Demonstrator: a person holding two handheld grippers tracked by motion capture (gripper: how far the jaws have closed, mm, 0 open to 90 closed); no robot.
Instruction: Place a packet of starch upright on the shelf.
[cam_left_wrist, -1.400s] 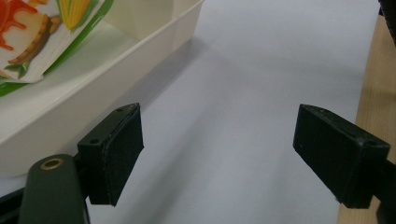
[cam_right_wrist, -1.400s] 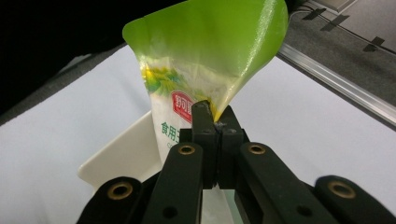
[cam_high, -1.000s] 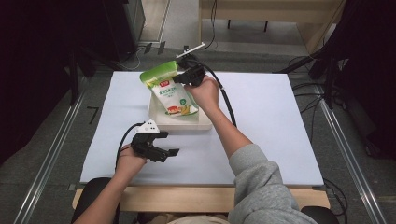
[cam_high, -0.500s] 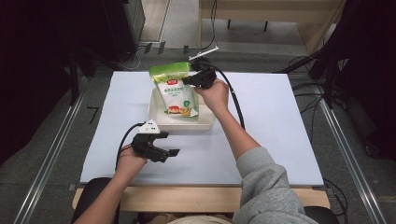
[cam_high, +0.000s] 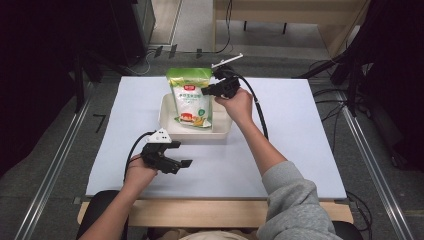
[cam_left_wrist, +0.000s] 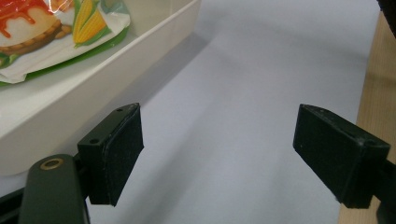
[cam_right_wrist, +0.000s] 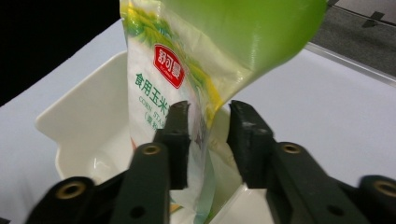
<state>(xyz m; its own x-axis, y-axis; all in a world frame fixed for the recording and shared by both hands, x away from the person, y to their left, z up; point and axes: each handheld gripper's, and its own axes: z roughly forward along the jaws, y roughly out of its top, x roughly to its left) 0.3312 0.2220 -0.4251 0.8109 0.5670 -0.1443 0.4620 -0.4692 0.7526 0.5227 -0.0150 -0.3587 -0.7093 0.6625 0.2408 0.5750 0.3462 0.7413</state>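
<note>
The white tray (cam_high: 221, 131) sits mid-table with a green-topped corn starch bag (cam_high: 190, 97) standing in it, white-fronted, red logo, corn picture at its foot. The right gripper (cam_high: 211, 91) has just been opening; the bag's edge lies between its part-open jaws, unpressed. The left gripper (cam_high: 181, 154) rests nearby, jaws wide, empty

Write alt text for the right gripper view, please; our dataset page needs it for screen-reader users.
A green and white bag of corn starch stands in a white tray, its edge between the right gripper's two black jaws, which have just been opening and no longer press on it. The tray sits on a white table cover.
</note>
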